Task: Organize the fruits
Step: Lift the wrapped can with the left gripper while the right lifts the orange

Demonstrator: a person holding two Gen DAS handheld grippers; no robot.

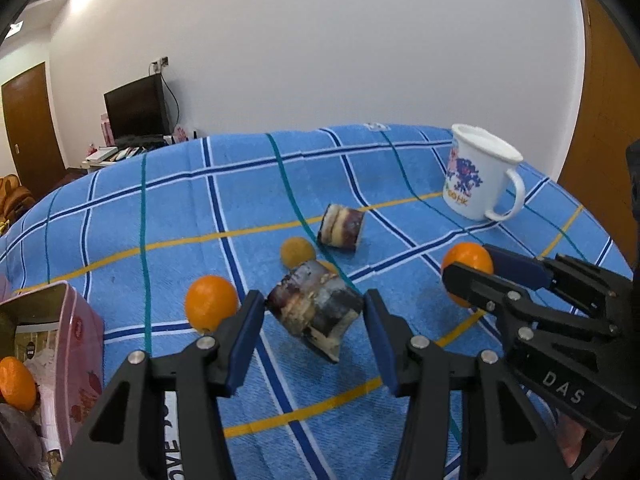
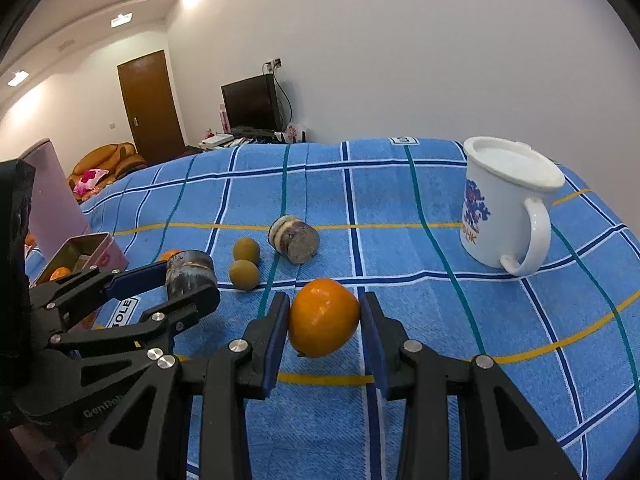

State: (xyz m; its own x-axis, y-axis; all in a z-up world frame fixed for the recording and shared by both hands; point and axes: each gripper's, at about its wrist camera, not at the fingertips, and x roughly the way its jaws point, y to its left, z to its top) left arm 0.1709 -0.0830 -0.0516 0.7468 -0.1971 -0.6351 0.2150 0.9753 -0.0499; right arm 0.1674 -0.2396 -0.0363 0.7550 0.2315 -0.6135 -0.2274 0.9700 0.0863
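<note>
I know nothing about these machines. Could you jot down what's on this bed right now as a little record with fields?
surface: blue checked cloth
left gripper: closed on a dark layered cake piece
right gripper: closed on an orange
loose fruit: another orange, two small yellow-green fruits
other food: second cake piece, lying on the cloth
container: pink tin, open, an orange inside
mug: white, upright, lid on
</note>
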